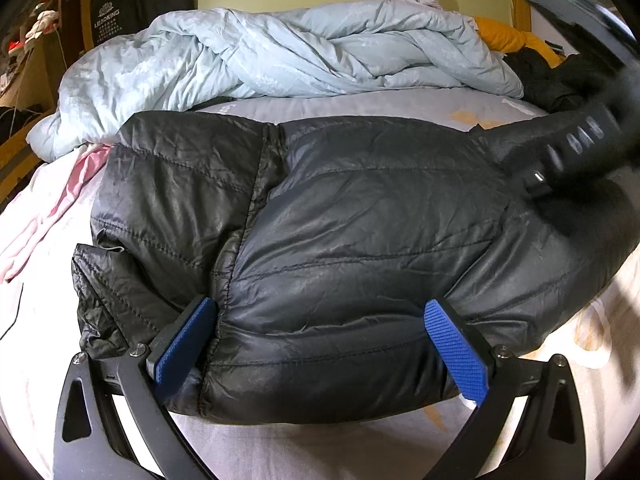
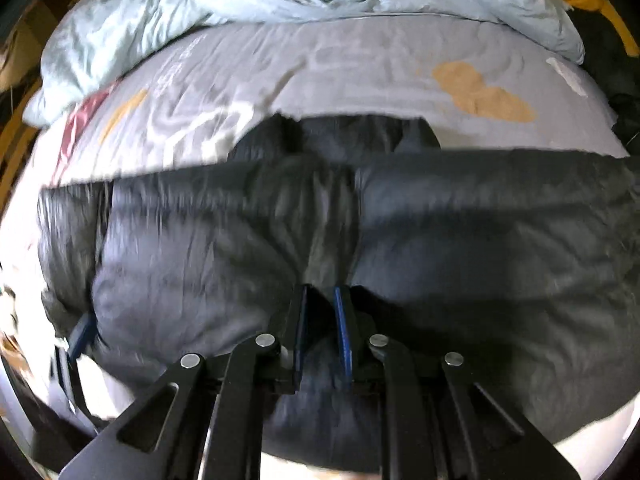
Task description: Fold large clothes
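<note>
a pink garment (image 1: 60, 208) is lying leftmost on the bed (image 1: 360, 108). the black puffer jacket (image 1: 320, 220) is resting folded mid-bed, the left gripper (image 1: 320, 316) straddling its near edge, jaws spread. the right gripper (image 2: 322, 304) is pinching jacket fabric.

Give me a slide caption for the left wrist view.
Open left tongs straddle a folded black quilted puffer jacket on a grey bedsheet.

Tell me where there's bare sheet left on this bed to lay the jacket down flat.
Bare grey sheet runs in a strip between the black puffer jacket and the bunched light blue duvet. A smaller patch lies at the near edge, between the left gripper fingers. Crowded: pink garment beside the jacket, dark clothes and a yellow item by the headboard.
</note>
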The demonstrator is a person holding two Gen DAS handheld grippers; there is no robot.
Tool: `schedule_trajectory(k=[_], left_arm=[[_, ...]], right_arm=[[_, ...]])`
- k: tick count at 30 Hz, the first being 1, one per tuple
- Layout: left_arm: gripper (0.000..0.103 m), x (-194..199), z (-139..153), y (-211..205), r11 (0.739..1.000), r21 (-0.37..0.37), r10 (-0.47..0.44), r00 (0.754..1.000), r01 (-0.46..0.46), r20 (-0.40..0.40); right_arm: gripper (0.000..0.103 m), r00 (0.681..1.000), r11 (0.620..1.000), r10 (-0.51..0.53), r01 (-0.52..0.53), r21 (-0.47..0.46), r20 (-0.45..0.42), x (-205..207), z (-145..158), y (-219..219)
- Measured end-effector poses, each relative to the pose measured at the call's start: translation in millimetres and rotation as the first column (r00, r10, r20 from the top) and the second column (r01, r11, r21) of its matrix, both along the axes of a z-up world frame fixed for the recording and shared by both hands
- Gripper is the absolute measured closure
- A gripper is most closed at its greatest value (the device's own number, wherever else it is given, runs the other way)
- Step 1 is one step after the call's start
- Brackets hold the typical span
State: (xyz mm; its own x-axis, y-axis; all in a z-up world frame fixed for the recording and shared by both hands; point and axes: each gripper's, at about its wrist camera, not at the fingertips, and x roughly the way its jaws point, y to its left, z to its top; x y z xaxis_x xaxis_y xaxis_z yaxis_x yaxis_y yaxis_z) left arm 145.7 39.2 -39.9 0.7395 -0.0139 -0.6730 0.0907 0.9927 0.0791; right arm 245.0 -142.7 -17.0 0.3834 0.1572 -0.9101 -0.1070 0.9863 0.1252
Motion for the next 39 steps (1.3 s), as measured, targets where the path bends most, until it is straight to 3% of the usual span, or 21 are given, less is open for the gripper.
schedule_trajectory(k=[2,5,10,15,19,25,29,33,39], left_arm=[[0.000,0,0,1,1.000,0.000,-0.001,1.000,0.001,0.000],[0.000,0,0,0,1.000,-0.001,0.000,1.000,0.000,0.000],[0.000,-1,0,1,1.000,0.001,0.000,1.000,0.000,-0.001],[0.000,-1,-1,-1,1.000,0.005,-0.009,1.000,0.009,0.000],[0.000,0,-1,-1,1.000,0.005,-0.007,1.000,0.007,-0.003],[0.000,0,-1,0,1.000,0.008,-0.007,1.000,0.007,-0.006],[0.000,0,-1,-2,1.000,0.016,-0.011,1.000,0.011,-0.006],[0.000,0,-1,0,1.000,0.016,-0.007,1.000,0.007,-0.008],[0.000,0,0,-1,1.000,0.017,-0.007,1.000,0.007,-0.010]], right_arm=[[0.086,1.000,1.000,0.003,-0.003,-0.009,-0.001,-18,0,-3],[0.086,0.999,0.998,-0.031,0.033,0.050,-0.032,-36,7,-13],[0.086,1.000,1.000,0.026,-0.026,0.006,-0.016,-70,17,-3],[0.086,0.999,0.998,-0.033,0.032,-0.059,-0.018,-71,-18,-1],[0.086,0.999,0.995,-0.046,0.048,-0.089,0.029,-72,-22,4],[0.086,1.000,1.000,-0.026,0.026,-0.003,0.000,-101,0,-10],[0.088,0.997,0.998,0.014,-0.019,-0.060,-0.082,-110,-39,-12],[0.088,0.998,0.998,-0.024,0.027,0.054,-0.055,-119,-22,-33],[0.088,0.989,0.986,-0.111,0.097,0.136,0.099,-154,11,-91]])
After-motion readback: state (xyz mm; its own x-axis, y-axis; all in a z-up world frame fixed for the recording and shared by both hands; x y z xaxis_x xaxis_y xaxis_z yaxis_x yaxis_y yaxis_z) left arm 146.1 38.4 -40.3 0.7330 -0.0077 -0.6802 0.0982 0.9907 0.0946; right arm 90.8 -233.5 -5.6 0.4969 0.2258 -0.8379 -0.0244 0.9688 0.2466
